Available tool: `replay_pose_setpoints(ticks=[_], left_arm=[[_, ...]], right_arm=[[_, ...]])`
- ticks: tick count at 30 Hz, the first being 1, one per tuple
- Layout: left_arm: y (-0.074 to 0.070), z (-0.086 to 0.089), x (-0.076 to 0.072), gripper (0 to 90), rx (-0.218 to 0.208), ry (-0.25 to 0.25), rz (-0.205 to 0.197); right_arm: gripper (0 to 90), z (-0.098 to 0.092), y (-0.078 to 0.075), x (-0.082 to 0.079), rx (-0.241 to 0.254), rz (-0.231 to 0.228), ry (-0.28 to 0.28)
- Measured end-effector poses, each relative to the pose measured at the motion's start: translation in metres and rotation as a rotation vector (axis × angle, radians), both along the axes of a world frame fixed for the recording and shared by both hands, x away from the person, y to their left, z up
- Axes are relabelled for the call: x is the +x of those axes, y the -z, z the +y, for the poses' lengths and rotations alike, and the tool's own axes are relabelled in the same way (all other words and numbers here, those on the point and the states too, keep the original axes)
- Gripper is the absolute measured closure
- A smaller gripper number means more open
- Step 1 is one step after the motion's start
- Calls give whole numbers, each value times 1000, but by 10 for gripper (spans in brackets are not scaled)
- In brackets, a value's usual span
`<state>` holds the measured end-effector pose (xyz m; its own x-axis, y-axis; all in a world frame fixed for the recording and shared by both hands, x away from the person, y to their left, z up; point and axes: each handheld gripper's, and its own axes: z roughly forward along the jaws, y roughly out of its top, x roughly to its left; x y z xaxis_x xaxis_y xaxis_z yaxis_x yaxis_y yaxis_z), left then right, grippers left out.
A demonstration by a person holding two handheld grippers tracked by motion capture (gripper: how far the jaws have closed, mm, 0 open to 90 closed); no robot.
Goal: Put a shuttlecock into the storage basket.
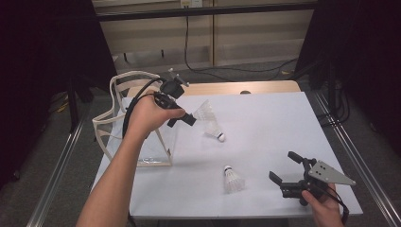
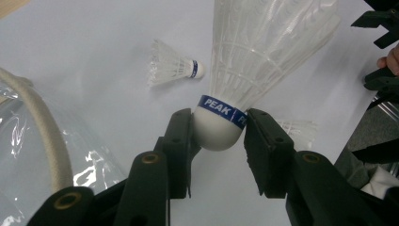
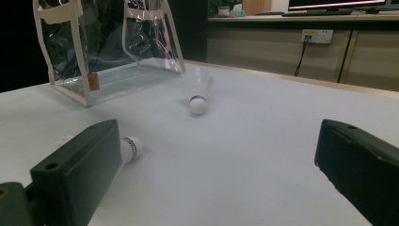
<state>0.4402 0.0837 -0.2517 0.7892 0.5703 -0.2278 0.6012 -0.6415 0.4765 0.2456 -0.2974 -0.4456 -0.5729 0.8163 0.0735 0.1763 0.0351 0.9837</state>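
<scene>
My left gripper (image 1: pixel 193 117) is held above the table beside a clear bag (image 1: pixel 142 142). It is shut on the white cork of a shuttlecock (image 2: pixel 219 129) with a blue band, whose feathers (image 1: pixel 204 110) point away from the jaws. A second shuttlecock (image 1: pixel 215 131) lies on the white table just below it, also seen past the jaws (image 2: pixel 174 68). The third shuttlecock (image 1: pixel 232 179) lies near the front, left of my right gripper (image 1: pixel 284 167), which stands open and empty low over the table. In the right gripper view that shuttlecock (image 3: pixel 130 148) lies by the left jaw.
The clear bag with cream trim and handles (image 3: pixel 108 47) stands open on the table's left side. The white table (image 1: pixel 265 123) has free room across its middle and right. Cables run over the floor behind the table.
</scene>
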Motion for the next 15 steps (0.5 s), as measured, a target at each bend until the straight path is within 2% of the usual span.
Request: replay_pose_setpoints(ticks=[11,15], left_arm=[[-6,0,1,629,-8,-16,-9],[-9,0,2,629,1,-8,-5]], right_arm=[[5,0,0,0,-5,-2,-1],[5,0,0,1,-5,0,0]])
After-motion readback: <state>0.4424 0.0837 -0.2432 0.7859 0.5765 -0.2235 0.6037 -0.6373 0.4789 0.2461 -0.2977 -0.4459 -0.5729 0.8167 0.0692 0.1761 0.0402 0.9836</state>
